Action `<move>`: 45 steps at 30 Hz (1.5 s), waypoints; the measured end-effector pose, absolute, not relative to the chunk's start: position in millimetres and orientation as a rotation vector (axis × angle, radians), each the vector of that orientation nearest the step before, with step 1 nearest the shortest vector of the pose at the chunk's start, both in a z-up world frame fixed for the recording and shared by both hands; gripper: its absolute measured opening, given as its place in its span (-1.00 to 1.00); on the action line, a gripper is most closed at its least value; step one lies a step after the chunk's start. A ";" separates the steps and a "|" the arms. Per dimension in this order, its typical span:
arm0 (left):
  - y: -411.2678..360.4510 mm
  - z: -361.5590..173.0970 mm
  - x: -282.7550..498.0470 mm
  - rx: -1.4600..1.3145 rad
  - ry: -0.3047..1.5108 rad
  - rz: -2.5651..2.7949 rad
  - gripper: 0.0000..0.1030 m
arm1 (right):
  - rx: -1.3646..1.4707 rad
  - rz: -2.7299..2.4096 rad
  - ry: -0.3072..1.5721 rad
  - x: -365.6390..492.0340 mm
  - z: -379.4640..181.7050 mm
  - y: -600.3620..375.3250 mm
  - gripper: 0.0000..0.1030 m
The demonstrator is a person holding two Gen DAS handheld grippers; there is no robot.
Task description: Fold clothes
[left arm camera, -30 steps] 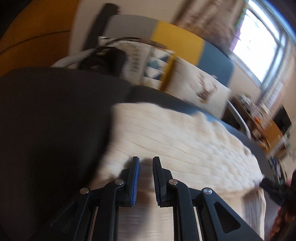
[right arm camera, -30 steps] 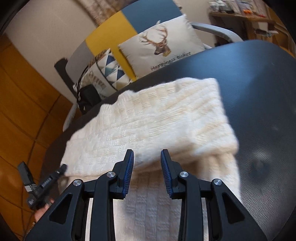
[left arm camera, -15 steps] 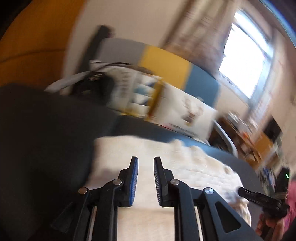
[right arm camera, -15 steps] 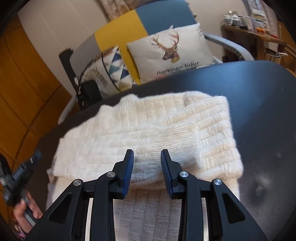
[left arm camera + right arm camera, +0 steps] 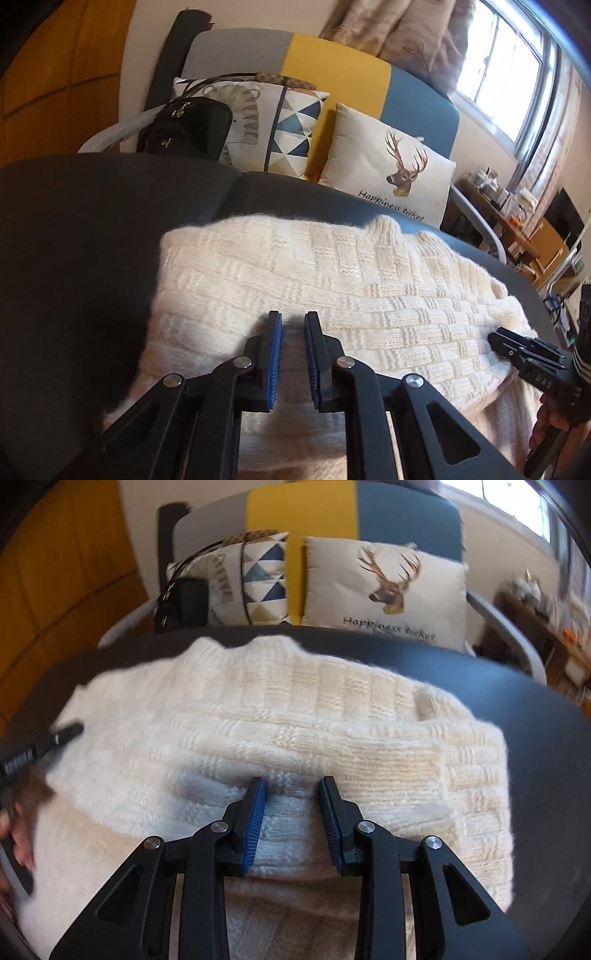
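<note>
Dark, matte black desk (image 5: 92, 229) carries a folded cream chunky-knit sweater (image 5: 332, 280), lying across its middle. Left tongs (image 5: 293, 321) hover over the knit, closing with nothing between them. Right tongs (image 5: 291, 786) stand apart over a fold, gripping nothing.

Two fisheye wrist cameras look steeply down along their own fingers, close above a cream knitted sweater (image 5: 332, 295) on a dark table (image 5: 74, 240). Both face a patchwork armchair (image 5: 314, 513) and share its deer cushion (image 5: 384, 590).
</note>
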State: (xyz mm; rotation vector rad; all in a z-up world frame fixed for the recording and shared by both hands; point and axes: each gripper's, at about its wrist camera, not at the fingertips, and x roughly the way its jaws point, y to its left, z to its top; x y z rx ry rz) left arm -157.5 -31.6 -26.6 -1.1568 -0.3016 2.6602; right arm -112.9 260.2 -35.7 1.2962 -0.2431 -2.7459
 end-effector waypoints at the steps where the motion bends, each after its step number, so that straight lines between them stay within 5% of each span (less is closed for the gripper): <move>1: -34.3 -27.4 -156.1 -1.157 -0.321 2.662 -0.72 | 1.267 -2.735 -0.328 -109.0 -31.4 268.5 -0.38; 7: -63.4 -33.5 -150.4 -1.110 -0.569 2.611 -0.72 | 1.248 -2.830 -0.781 -70.8 -20.2 340.7 -0.33; 11: -65.2 -33.2 -146.6 -1.104 -0.584 2.628 -0.72 | 1.315 -2.764 -0.917 -78.7 -33.2 359.6 -0.33; 15: -68.7 -35.9 -148.6 -1.106 -0.612 2.611 -0.72 | 1.375 -2.727 -0.778 -101.5 -34.4 342.7 -0.35; 16: -69.8 -36.5 -148.9 -1.104 -0.621 2.607 -0.72 | 1.414 -2.730 -0.705 -108.5 -33.8 335.5 -0.47; 17: -70.9 -36.8 -148.8 -1.101 -0.629 2.604 -0.72 | 1.425 -2.747 -0.648 -112.3 -31.5 330.7 -0.81; 18: -72.0 -37.1 -148.6 -1.098 -0.638 2.601 -0.72 | 1.418 -2.775 -0.600 -113.8 -28.1 327.7 -0.84; 24: -70.9 -37.6 -147.9 -1.092 -0.636 2.611 -0.72 | 1.409 -2.921 -0.296 -118.6 -24.2 315.6 -0.84; 31: -69.7 -38.5 -148.7 -1.094 -0.631 2.616 -0.72 | 1.149 -2.996 -0.473 -95.9 4.4 312.8 -0.62; 39: -65.7 -37.5 -149.2 -1.108 -0.590 2.642 -0.72 | 1.339 -2.793 -0.067 -130.2 -31.0 251.2 -0.66; 45: -68.9 -41.2 -151.0 -1.107 -0.621 2.623 -0.70 | 1.322 -2.891 -0.101 -126.1 -39.1 279.7 -0.66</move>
